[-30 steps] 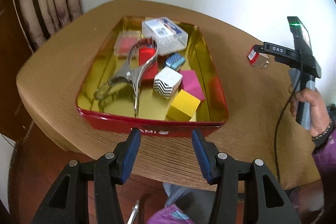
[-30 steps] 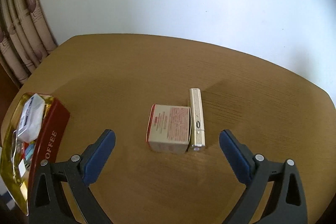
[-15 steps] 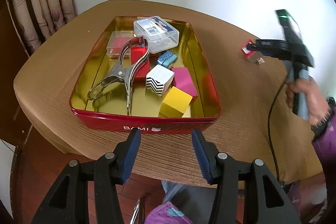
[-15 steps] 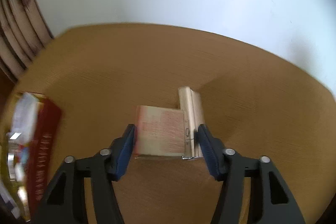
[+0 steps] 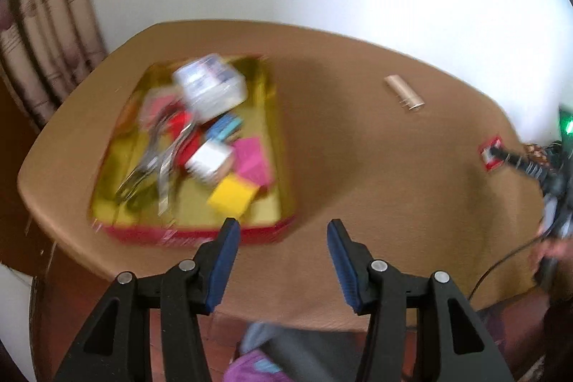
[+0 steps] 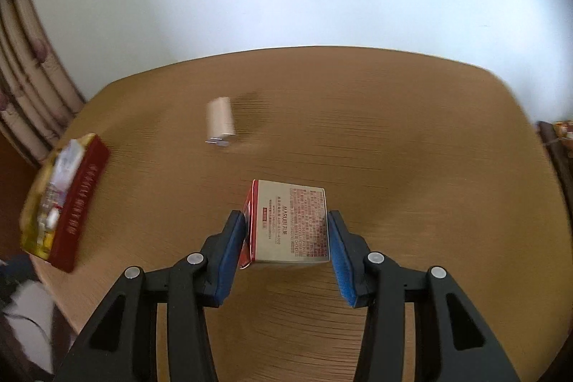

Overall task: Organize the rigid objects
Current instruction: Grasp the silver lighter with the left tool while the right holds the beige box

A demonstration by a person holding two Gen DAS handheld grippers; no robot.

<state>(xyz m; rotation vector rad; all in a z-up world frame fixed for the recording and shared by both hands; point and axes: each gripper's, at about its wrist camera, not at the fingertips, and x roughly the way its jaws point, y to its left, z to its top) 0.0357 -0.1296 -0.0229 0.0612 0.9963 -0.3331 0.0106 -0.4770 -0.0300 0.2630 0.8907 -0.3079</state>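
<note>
the right tool (image 6: pixel 286 235) pinches a small printed carton (image 6: pixel 290 224) between its two blue pads, one pad flat against the red side face and the other against the opposite face; the carton's pale, text-covered top faces the camera and it appears lifted clear of the brown wooden surface (image 6: pixel 412 149). in the right wrist view a slim beige stick-shaped object (image 6: pixel 220 122) lies alone on the surface toward 11 o'clock from the carton, well apart from it, and the red tin tray (image 6: pixel 80 199) sits at 9 o'clock near the surface's edge, blurred. the left tool (image 5: pixel 283 256) is spread with nothing between its pads, over the near edge of the surface. in the left wrist view the tray (image 5: pixel 200 235), gold inside, lies toward 11 o'clock and holds a clear plastic box (image 5: pixel 211 85), metal pliers (image 5: pixel 157 160), a white cube (image 5: pixel 209 160), a pink block (image 5: pixel 252 160), a yellow block (image 5: pixel 232 196), a blue piece (image 5: pixel 224 127) and something red (image 5: pixel 182 126), all smeared by motion. the beige stick (image 5: pixel 404 93) rests toward 1 o'clock, and the carton (image 5: pixel 491 153) shows at 3 o'clock in the other tool.
</note>
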